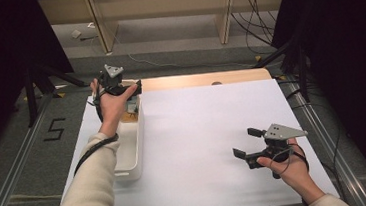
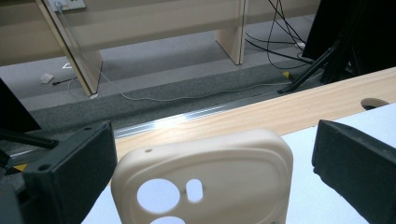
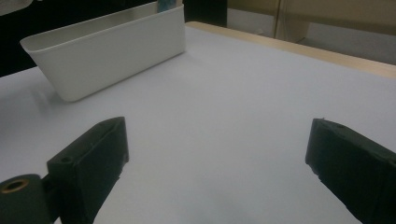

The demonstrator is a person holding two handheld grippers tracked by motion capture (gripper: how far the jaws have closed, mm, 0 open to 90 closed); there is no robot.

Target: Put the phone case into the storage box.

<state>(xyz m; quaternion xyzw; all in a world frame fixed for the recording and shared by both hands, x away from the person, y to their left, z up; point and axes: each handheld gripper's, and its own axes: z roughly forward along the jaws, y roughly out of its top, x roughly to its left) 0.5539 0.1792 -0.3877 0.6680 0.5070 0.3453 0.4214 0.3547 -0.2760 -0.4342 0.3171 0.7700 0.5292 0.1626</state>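
Observation:
A cream plastic case (image 2: 210, 182) with round cut-outs stands upright between the two black jaws of my left gripper (image 2: 215, 154). The jaws are spread wide; the right one is clear of the case, and the left one is close against its edge. In the high view my left gripper (image 1: 122, 90) hovers over the far end of a long white bin (image 1: 137, 147) at the table's left side. My right gripper (image 1: 246, 142) is open over the bare white tabletop (image 1: 198, 131) at the front right, with nothing between its jaws (image 3: 219, 154).
The white bin (image 3: 112, 51) holds a few small items (image 1: 130, 115) that I cannot make out. A wooden strip (image 1: 204, 78) with a cable hole (image 1: 216, 83) runs along the table's far edge. Beyond it are floor cables and desk legs.

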